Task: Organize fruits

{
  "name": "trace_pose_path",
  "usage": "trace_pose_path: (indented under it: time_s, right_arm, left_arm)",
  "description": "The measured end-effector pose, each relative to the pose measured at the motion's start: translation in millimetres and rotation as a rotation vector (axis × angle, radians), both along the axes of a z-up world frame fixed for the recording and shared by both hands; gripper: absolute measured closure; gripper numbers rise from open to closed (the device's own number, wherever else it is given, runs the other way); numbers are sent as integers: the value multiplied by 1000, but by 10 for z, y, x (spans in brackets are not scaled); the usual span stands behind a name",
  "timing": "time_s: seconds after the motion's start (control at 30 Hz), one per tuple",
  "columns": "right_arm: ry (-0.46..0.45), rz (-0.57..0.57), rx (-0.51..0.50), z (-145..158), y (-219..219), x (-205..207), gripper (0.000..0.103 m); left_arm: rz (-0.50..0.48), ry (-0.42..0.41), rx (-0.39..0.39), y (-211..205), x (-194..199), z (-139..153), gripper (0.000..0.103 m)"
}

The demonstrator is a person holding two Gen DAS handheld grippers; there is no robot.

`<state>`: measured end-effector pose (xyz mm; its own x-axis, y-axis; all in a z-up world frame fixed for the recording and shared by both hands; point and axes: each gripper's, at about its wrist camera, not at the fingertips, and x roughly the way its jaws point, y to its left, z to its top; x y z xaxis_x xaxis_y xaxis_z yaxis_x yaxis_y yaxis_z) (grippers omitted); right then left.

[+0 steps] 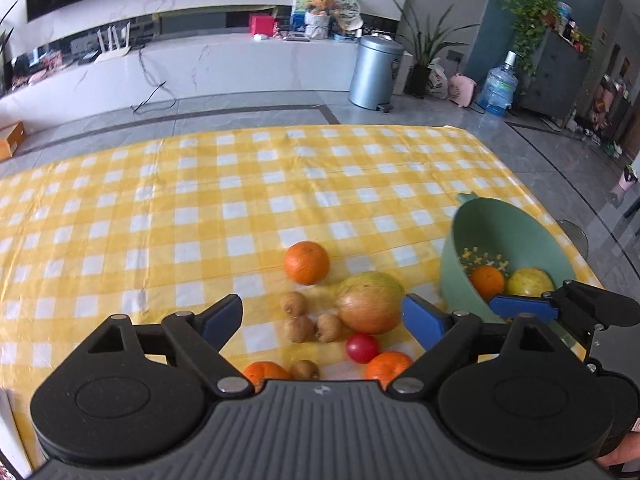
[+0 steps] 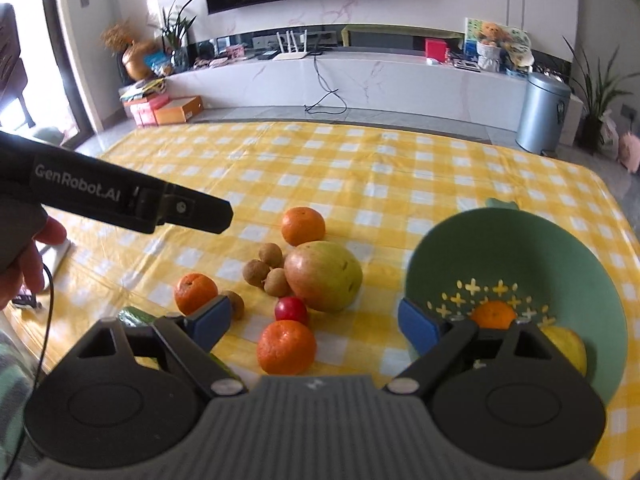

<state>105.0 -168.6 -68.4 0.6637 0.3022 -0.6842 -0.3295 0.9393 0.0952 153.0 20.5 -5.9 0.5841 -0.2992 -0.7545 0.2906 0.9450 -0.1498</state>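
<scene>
Loose fruit lies on the yellow checked tablecloth (image 1: pixel 160 208): a big green-red mango (image 1: pixel 370 302) (image 2: pixel 323 276), three oranges (image 1: pixel 307 262) (image 2: pixel 286 347) (image 2: pixel 196 293), several small brown longans (image 1: pixel 298 326) (image 2: pixel 268 270) and a red cherry tomato (image 1: pixel 362 347) (image 2: pixel 291 309). A green colander bowl (image 1: pixel 500 236) (image 2: pixel 516 256) at the right holds an orange (image 1: pixel 487 281) (image 2: pixel 493 314) and a yellow-green fruit (image 1: pixel 530 282) (image 2: pixel 568 346). My left gripper (image 1: pixel 322 318) is open above the fruit pile. My right gripper (image 2: pixel 314 322) is open over the near orange, its right finger (image 2: pixel 418 326) at the bowl's rim.
The left gripper's body (image 2: pixel 120 196) reaches in at the left of the right wrist view, with a white device and cable (image 2: pixel 56 256) on the cloth below it. A green object (image 2: pixel 134 316) lies by the right gripper's left finger. A metal bin (image 1: pixel 376 72) stands beyond the table.
</scene>
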Motion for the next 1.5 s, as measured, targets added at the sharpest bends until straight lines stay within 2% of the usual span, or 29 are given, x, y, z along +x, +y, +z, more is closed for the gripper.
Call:
trace_pose_path:
  time_s: [0.2, 0.3, 0.57, 0.6, 0.63, 0.7, 0.8, 0.9, 1.07, 1.17, 1.4, 1.5]
  right_arm:
    - [-33, 57, -77, -77, 146, 131, 16]
    - [-55, 87, -113, -112, 206, 198, 16]
    - [-99, 154, -202, -248, 343, 402, 30]
    - [-106, 162, -208, -262, 357, 416, 30]
    - [-110, 168, -213, -279, 367, 433, 33]
    - [-111, 172, -216, -311, 381, 469, 36]
    - [-115, 172, -217, -352, 389, 499, 37]
    - [-118, 165, -226, -402, 403, 524, 37]
    - [-113, 162, -223, -459, 422, 557, 37]
    - [-114, 167, -238, -499, 440, 557, 37]
    - [-110, 167, -234, -541, 425, 571, 38]
    - [-117, 171, -252, -561, 445, 564, 41]
  left_arm:
    - [10, 82, -47, 165, 99, -184, 0]
    - [10, 158, -54, 210, 150, -293, 0]
    - [15, 249, -124, 348, 221, -515, 0]
    - [12, 255, -133, 356, 222, -538, 4]
    - [12, 259, -139, 361, 223, -562, 15]
    - [25, 262, -140, 371, 214, -613, 25]
    - [49, 223, -140, 399, 172, -624, 23]
    - [63, 215, -169, 442, 146, -642, 12]
    - [99, 235, -131, 497, 125, -764, 12]
    - [72, 266, -123, 473, 116, -836, 12]
    - [72, 239, -118, 435, 63, -892, 12]
    - [80, 229, -136, 436, 46, -911, 20]
